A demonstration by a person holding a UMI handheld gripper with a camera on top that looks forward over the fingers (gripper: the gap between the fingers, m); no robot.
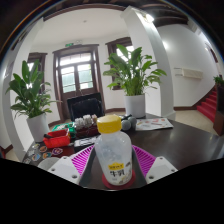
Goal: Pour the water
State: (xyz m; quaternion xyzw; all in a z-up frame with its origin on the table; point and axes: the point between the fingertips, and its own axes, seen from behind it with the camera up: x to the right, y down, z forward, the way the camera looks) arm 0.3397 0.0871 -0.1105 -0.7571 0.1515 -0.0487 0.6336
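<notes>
Between claw (113,163) fingers: yellow-capped bottle (112,150), upright, clenched by both pads; claw level above dark table (185,140).

Gripper (112,163): two white finger bodies are showing, each bearing a magenta pad (82,157) with a ribbed, grid-like texture on its inner face.

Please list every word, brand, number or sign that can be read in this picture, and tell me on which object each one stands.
No text can be read for certain.
White plastic bottle with yellow cap, between the gripper fingers: dark characters low on its label, too small to read.
Papers on the dark round table, by the white plant pot: print too blurred to read.
Red container left of the bottle: no legible text.
</notes>
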